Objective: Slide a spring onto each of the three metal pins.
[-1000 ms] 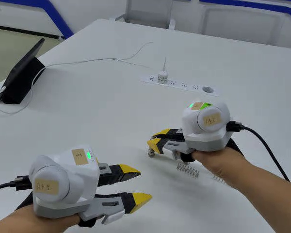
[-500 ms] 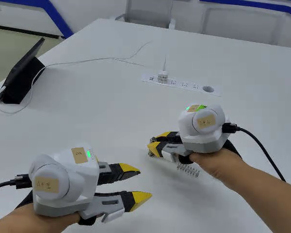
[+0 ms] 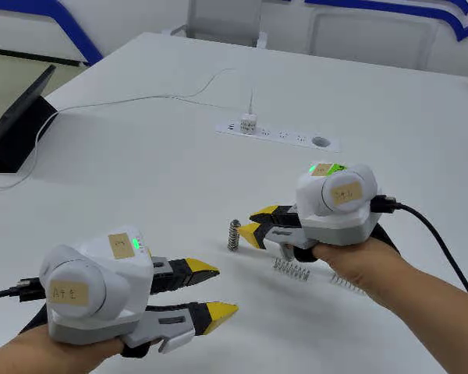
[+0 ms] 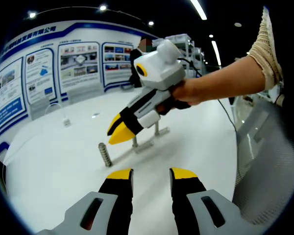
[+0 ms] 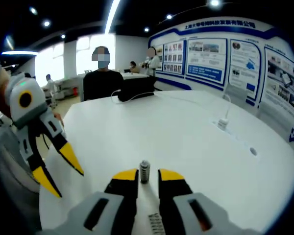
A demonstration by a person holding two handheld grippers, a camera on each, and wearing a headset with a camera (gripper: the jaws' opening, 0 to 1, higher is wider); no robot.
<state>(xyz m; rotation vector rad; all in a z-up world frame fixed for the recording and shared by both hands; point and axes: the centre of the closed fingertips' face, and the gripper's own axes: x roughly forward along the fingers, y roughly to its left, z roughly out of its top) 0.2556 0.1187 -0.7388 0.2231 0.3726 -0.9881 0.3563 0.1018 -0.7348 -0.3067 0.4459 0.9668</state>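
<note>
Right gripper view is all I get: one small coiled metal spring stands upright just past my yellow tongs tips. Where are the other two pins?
Observer: Left gripper view shows them under the right gripper, behind its tips: one bare metal pin and a second bare pin beyond it.
Operator: Coils at my bottom edge, is that a loose spring?
Observer: Yes. Head view shows a loose coiled spring lying flat on the white table beneath that gripper, ungripped.
Operator: Do all pins share a base?
Observer: It appears so, one flat metal strip; the upright spring stands at its near end.

left claw [image 3: 226, 290], right claw [image 3: 248, 224]: white shells [image 3: 339, 214], tan labels [image 3: 69, 292], black cables [image 3: 439, 236], yellow tips.
</note>
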